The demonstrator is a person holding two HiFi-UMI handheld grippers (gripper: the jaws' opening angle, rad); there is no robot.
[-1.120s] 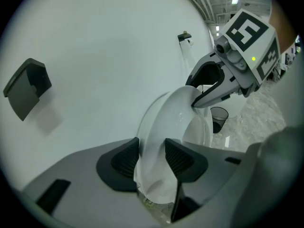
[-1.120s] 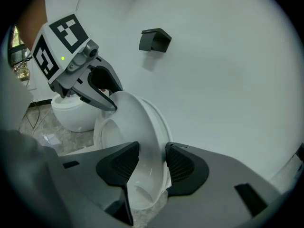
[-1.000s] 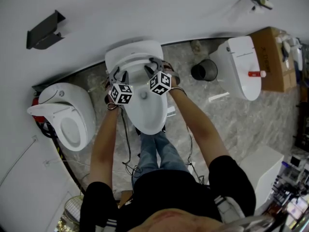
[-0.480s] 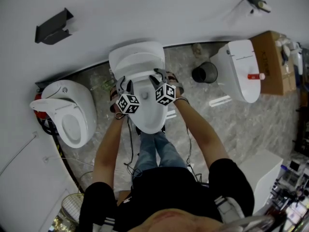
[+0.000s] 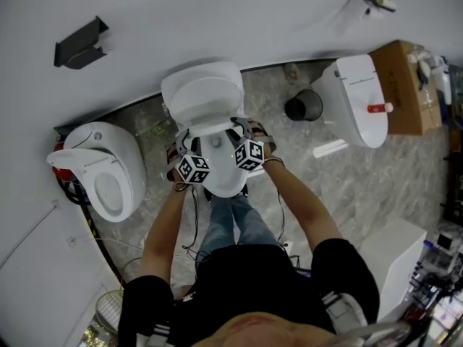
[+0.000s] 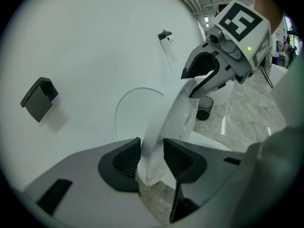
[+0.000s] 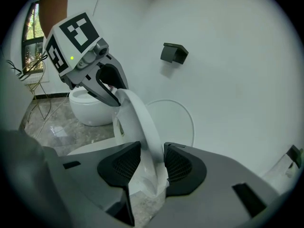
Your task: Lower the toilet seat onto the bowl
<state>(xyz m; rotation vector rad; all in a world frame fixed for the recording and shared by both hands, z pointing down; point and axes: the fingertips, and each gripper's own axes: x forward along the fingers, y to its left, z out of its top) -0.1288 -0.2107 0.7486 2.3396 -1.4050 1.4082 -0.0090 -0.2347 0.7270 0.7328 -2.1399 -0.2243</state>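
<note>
at the middle toilet (image 5: 205,96) by the white wall, the seat (image 6: 175,112) is held off the bowl (image 5: 223,184), gripped at its front rim from both sides. in the left gripper view the left gripper (image 6: 152,158) is closed to a narrow gap on the seat's thin edge, both pads pressed against it, and the right gripper (image 7: 152,163) is clamped the same way on the opposite part of the rim, so the seat is carried by the two together. in both gripper views the seat is seen rising steeply from the jaws, tilted rather than flat, and open space is seen beneath it; the lowering is therefore judged to be under way but not finished, somewhere around its middle. the lid (image 5: 202,85) is left upright against the wall behind. what remains, as judged from this: the rim is to be brought down the rest of the way until it rests flat on the bowl, and the grips are then to be released. whether the seat's hinge end is already settled cannot be told. two other toilets (image 5: 101,172) stand to either side, well apart and untouched.
</note>
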